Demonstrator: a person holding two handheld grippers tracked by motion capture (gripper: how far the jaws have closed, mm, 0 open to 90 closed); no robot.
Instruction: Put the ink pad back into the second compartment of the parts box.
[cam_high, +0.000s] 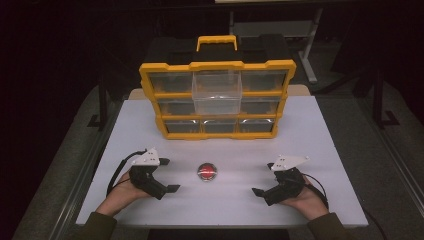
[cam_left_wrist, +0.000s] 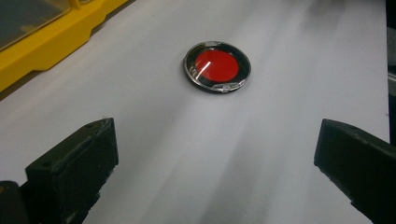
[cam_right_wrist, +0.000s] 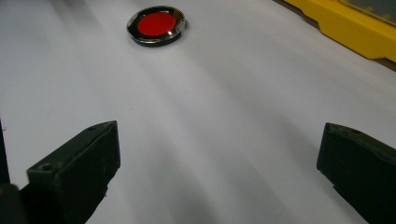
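Lying white and plain: the table (cam_high: 320, 150). Showing a red centre ringed in black with a shiny silver rim: the small round disc (cam_high: 207, 172), (cam_left_wrist: 217, 66), (cam_right_wrist: 157, 24). Standing yellow in frame and handle, with clear see-through drawers and a black back: the drawer organizer (cam_high: 217, 100). Appearing black, each topped by a pale grey plate: the left gripper (cam_high: 167, 174) and right gripper (cam_high: 263, 177). Wearing olive-green: the sleeves (cam_high: 95, 227).
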